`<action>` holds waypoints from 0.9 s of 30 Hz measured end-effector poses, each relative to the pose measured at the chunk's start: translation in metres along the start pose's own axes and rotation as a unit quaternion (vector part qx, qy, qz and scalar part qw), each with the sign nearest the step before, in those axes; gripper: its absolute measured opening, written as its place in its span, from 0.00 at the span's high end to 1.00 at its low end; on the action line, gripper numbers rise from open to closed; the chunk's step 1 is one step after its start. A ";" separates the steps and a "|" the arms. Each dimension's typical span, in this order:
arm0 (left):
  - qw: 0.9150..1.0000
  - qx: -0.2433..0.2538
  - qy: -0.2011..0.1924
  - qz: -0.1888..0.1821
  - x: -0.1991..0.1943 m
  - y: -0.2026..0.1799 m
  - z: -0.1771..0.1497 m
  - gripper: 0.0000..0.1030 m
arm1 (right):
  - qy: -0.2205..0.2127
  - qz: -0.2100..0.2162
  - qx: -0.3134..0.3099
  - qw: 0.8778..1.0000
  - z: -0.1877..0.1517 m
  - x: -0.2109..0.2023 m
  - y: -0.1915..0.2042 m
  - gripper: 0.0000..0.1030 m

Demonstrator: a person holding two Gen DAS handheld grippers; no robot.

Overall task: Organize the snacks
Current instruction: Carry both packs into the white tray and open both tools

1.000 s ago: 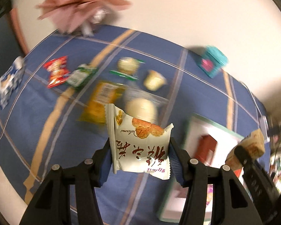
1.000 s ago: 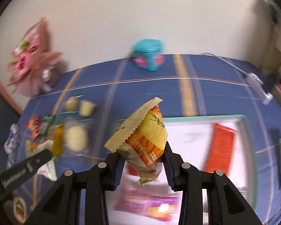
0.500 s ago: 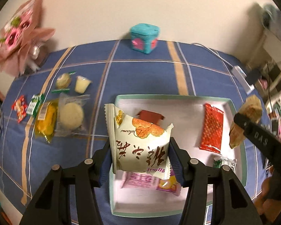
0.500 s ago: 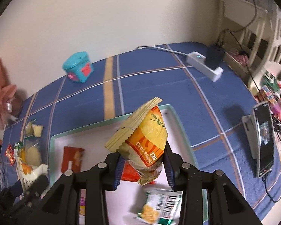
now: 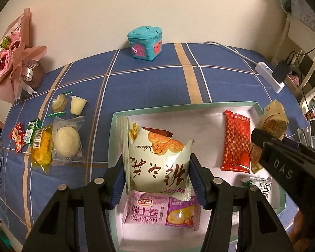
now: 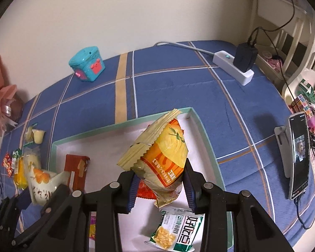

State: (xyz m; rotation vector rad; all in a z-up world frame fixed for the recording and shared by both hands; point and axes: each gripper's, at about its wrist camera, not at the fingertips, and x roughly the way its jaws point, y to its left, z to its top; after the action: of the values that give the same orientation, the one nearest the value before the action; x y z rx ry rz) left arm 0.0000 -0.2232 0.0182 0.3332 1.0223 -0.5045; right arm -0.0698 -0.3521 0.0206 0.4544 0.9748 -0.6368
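A: Where is each pack vs the tray (image 5: 115, 147)?
B: Both hang above it. L fingers (image 5: 156, 185) hold the white pack (image 5: 155, 157) over tray's left part; R fingers (image 6: 158, 189) pinch the orange pack (image 6: 163, 159), long axis tilted, over the right part. Drop is straight down.

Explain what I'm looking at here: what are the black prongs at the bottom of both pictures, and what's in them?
No robot arm here: a person carries a handheld two-finger gripper in each hand, each with a fisheye camera looking along its fingers. The left view shows the left gripper shut on a white snack packet. The right view shows the right gripper shut on an orange-yellow packet. Both hang over a white tray on a blue checked cloth. The tray already holds a red packet, a pink one and a green-and-white one. More snacks lie on the cloth left of the tray.
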 end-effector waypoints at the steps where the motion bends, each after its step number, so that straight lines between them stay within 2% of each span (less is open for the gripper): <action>1: 1.000 0.002 -0.001 0.000 0.002 -0.001 0.000 0.44 | 0.003 0.000 -0.002 1.000 -0.001 0.002 0.001 0.61; 7: 1.000 0.009 0.000 0.006 0.013 -0.006 -0.003 0.44 | 0.027 -0.006 -0.015 1.000 -0.007 0.016 0.010 0.60; 14: 1.000 0.013 0.017 0.005 0.027 -0.006 -0.008 0.43 | 0.024 -0.022 -0.041 0.999 -0.008 0.017 0.020 0.59; 16: 1.000 0.014 0.019 0.009 0.028 -0.007 -0.009 0.36 | 0.023 -0.026 -0.045 0.998 -0.009 0.018 0.022 0.58; 21: 1.000 0.018 0.011 0.016 0.023 -0.005 -0.008 0.26 | 0.031 -0.008 -0.048 0.998 -0.011 0.024 0.026 0.29; 22: 1.000 0.017 0.012 0.016 0.023 -0.005 -0.008 0.21 | 0.030 -0.010 -0.052 0.998 -0.011 0.024 0.028 0.28; 26: 1.000 0.013 0.016 0.018 0.023 -0.001 -0.008 0.14 | 0.028 -0.009 -0.059 0.998 -0.013 0.025 0.030 0.11; 27: 1.000 0.010 0.017 0.019 0.023 0.000 -0.008 0.09 | 0.027 -0.008 -0.059 0.998 -0.013 0.025 0.030 0.07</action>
State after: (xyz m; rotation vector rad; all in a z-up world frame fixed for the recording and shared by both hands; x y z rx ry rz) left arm 0.0041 -0.2254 -0.0058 0.3800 1.0426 -0.4755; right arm -0.0476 -0.3293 -0.0054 0.3616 1.0618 -0.5803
